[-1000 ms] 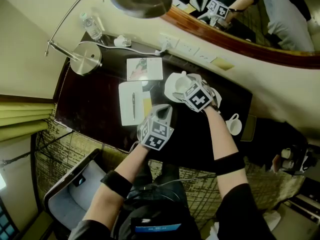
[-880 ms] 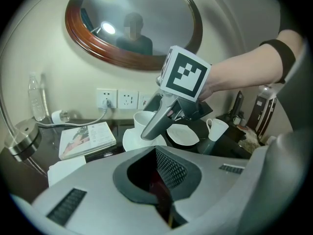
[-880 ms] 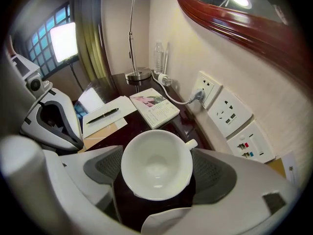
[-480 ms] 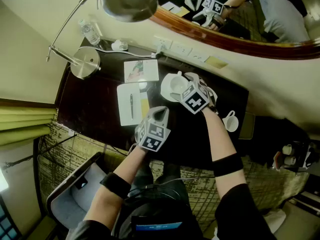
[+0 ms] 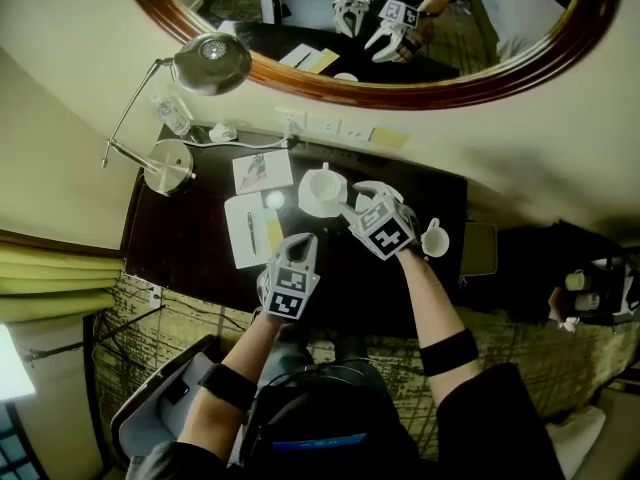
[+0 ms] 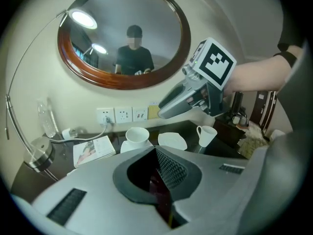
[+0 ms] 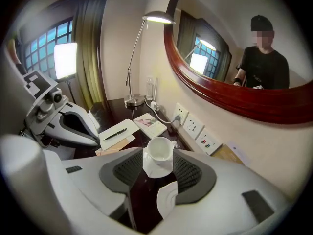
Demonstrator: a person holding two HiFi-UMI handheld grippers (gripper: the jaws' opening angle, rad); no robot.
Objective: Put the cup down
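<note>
Moved: right hand-held gripper (image 7: 157, 174) has lifted back off the cup (image 5: 320, 181). Its jaws have just been closing partway but remain apart, with nothing between the pads. Location of cup: upright on its saucer (image 5: 306, 206) on the dark surface (image 5: 200, 243), ahead of and below the right jaws, untouched. Also listed: spare saucer (image 6: 172, 141), nearer those jaws; second cup (image 5: 433, 238), off to that gripper's right. The left hand-held gripper (image 6: 164, 173) has risen too, jaws together, holding nothing, behind the cup.

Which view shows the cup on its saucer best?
Right gripper view: the cup sits centred, its inside visible. Left gripper view shows it side-on, farther away; head view shows it small from above.
</note>
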